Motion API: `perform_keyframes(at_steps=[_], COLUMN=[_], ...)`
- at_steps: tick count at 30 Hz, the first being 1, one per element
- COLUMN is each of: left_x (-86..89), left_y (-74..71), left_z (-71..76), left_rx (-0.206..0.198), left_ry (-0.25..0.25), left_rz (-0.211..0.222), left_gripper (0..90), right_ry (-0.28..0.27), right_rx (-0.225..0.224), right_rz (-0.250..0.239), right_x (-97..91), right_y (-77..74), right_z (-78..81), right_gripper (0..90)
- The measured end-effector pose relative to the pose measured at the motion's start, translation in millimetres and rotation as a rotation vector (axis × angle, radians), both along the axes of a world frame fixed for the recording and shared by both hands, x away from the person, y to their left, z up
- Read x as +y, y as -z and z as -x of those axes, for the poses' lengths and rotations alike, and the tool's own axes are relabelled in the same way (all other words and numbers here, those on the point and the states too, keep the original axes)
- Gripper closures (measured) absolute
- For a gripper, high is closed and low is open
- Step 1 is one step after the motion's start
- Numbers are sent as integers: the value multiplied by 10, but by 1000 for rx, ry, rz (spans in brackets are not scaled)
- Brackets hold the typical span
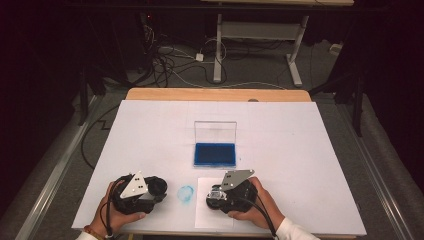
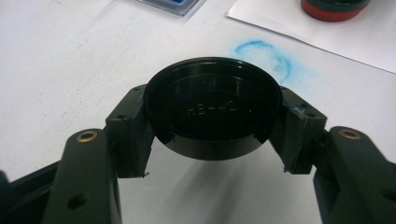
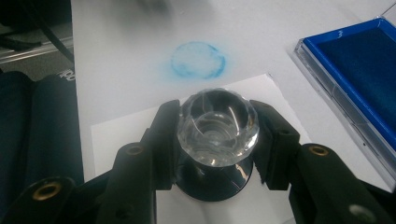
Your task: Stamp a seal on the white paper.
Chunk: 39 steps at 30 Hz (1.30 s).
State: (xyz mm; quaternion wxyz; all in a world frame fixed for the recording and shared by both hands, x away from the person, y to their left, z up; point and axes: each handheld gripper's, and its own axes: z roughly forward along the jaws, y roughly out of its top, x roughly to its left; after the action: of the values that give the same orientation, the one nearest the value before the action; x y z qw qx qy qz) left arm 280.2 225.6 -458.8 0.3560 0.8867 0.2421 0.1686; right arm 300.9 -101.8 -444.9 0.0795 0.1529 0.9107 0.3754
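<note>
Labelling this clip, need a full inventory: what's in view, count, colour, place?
table: 1, white top, wood far edge, centre.
ink pad: 1, blue, clear lid raised, mid table.
paper sheet: 1, white, near edge, under the stamp.
ink smudge: 1, blue ring, on the table left of the sheet.
cap: 1, black, round, between the left gripper's jaws.
stamp: 1, clear faceted knob on black base, on the sheet, in the right gripper's jaws.
desk frame: 1, white, beyond the table, cables on the floor.
left gripper: 1, black, shut on the cap.
right gripper: 1, black, shut on the stamp.
hands: 2, near edge.
</note>
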Motion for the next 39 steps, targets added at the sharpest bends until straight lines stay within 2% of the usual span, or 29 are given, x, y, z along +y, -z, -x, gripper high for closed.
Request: perform_keyframes(at_steps=[8, 39], left_x=[-1, -11], left_y=[6, 9], left_z=[-5, -4], left_rx=[6, 4], left_ry=[1, 3], left_rz=[0, -2], left_gripper=[366, 365], right_ry=[4, 1], right_rx=[-4, 5], right_rz=[13, 4], right_x=[9, 4], right_y=[-10, 10], right_z=[18, 2], right_gripper=[570, 569])
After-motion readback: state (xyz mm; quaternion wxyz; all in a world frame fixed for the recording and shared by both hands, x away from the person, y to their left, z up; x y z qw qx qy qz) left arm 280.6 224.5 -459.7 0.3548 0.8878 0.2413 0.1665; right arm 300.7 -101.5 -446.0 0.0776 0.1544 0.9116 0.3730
